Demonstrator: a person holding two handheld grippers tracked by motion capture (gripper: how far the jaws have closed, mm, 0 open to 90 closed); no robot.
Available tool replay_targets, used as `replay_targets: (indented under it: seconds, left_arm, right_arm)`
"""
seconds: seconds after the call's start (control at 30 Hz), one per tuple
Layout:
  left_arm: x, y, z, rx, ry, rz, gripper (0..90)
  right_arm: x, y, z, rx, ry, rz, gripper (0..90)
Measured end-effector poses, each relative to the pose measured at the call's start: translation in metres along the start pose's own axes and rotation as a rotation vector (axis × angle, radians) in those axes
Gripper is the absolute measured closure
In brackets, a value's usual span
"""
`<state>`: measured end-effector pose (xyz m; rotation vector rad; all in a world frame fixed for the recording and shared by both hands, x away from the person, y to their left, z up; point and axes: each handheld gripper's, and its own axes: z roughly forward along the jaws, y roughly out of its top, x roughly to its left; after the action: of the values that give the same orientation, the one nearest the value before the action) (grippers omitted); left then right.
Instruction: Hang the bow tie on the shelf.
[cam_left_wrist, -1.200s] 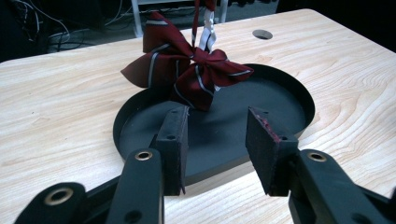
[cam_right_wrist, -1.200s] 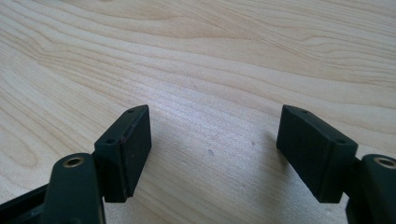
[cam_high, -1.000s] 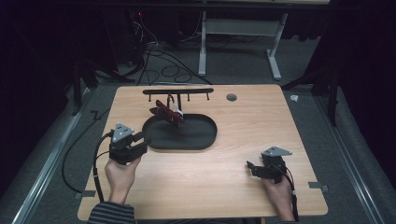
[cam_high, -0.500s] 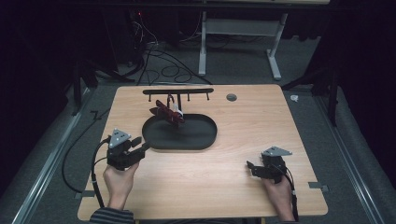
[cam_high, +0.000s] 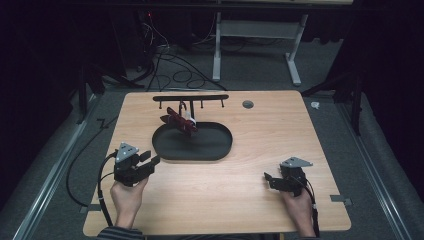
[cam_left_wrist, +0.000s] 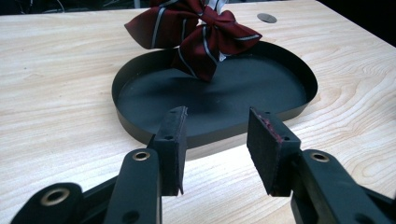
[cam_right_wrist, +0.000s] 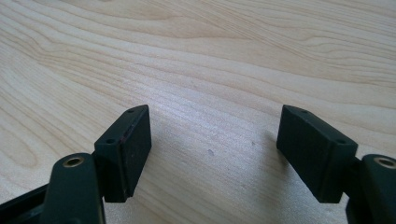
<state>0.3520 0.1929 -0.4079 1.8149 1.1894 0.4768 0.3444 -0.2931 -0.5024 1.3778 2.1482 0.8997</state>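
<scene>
a soft striped bow tie (cam_left_wrist: 198, 35) hangs over the black tray (cam_left_wrist: 140, 95); i'd pinch its knot, i judge. my left tool (cam_left_wrist: 217, 140) gapes empty beside the tray, right tool (cam_right_wrist: 215, 149) released over bare tabletop (cam_high: 240, 185).
</scene>
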Motion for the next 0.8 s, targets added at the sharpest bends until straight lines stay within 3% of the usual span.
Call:
replay_targets:
  seconds: [0.8]
  left_arm:
    - [-0.001, -0.03, 0.013, 0.034, -0.018, -0.04, 56.9]
  right_arm:
    - [0.0, 0.0, 0.0, -0.001, 0.0, -0.002, 27.8]
